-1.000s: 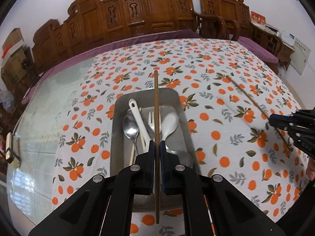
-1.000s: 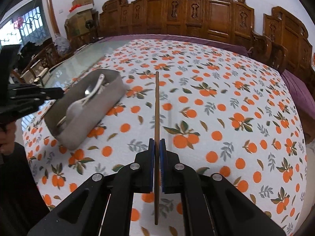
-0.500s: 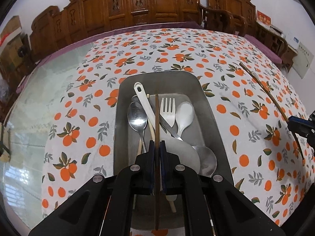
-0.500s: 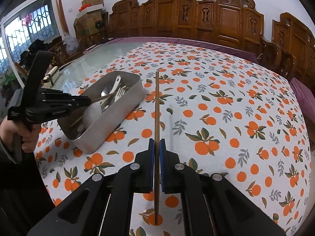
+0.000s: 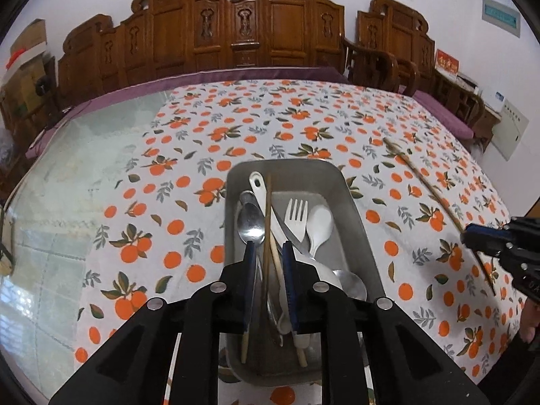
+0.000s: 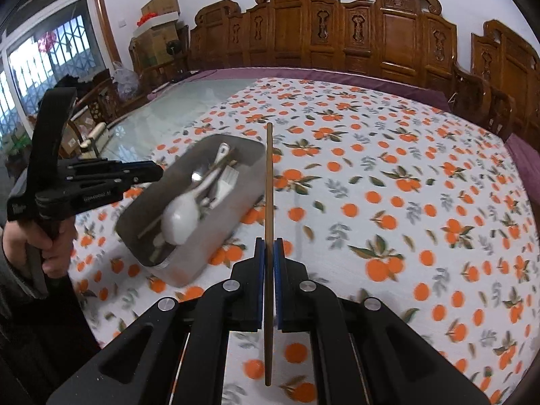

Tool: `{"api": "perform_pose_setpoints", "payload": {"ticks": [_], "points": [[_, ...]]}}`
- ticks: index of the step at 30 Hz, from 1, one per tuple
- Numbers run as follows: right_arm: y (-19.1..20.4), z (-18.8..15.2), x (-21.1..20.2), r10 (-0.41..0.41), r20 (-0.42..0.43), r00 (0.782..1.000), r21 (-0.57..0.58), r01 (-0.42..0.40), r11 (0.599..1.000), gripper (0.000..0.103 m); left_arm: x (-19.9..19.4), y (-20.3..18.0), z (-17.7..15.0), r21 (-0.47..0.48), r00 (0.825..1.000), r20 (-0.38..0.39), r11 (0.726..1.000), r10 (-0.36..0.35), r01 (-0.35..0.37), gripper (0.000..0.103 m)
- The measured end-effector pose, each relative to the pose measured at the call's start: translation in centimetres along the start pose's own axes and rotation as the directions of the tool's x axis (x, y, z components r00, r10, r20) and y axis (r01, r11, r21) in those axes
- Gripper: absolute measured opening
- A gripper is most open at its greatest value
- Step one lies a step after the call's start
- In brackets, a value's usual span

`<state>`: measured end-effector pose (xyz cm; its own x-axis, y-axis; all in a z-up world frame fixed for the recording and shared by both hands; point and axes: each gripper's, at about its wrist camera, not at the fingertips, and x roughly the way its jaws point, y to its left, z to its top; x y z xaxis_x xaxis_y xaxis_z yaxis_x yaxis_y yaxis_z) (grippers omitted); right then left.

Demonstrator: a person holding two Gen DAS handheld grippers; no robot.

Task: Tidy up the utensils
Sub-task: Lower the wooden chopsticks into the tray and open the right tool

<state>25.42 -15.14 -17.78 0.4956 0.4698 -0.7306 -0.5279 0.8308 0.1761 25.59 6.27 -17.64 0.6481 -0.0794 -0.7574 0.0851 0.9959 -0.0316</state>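
Right at the bottom of the left wrist view, the left gripper [image 5: 267, 263] hangs over the near end of the metal tray [image 5: 358, 209], and its jaws are opening, with a dark chopstick [image 5: 268, 216] lying loose between them, pads not pressing on it. That stick's long axis runs from 6 toward 12 o'clock, along the tray, beside a metal spoon [image 5: 250, 224], a white fork [image 5: 296, 217] and a white spoon [image 5: 319, 224]. Over at 3 o'clock the right gripper [image 5: 470, 238] is clamped shut on the second chopstick [image 6: 268, 202] (mid-shaft, so both ends stick out). From the right wrist view the tray sits at about 10 o'clock from those fingers, and the stick points to 12, so my guess is it needs swinging left to line up with the tray's length. Past the tray the orange-print tablecloth [image 6: 388, 175] is bare, so lots of room; the tray's right wall is the edge to clear.
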Motion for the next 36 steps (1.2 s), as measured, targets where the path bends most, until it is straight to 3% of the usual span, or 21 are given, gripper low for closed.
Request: {"api": "perform_pose_setpoints", "payload": {"ticks": [6, 14, 19, 36], "points": [[2.8, 1.6, 1.2, 0.062, 0.020, 0.998, 0.041, -0.063, 0.997, 0.006, -1.4, 1.4, 0.2, -0.009, 0.999, 0.042, 1.000, 0.027, -0.027, 0.030], [4.6, 3.1, 3.8, 0.123, 0.021, 0.992, 0.140, -0.124, 0.982, 0.006, -2.5, 3.8, 0.3, -0.047, 0.996, 0.077, 0.998, 0.054, -0.050, 0.068], [5.8, 3.4, 5.5, 0.112, 0.018, 0.993, 0.171, -0.114, 0.979, 0.006, -2.9, 4.7, 0.4, -0.064, 0.994, 0.093, 0.996, 0.062, -0.056, 0.081], [7.2, 2.9, 9.7, 0.020, -0.057, 0.998, 0.184, -0.009, 0.983, 0.006, -3.5, 6.0, 0.4, -0.095, 0.991, 0.108, 0.993, 0.074, -0.064, 0.083]]}}
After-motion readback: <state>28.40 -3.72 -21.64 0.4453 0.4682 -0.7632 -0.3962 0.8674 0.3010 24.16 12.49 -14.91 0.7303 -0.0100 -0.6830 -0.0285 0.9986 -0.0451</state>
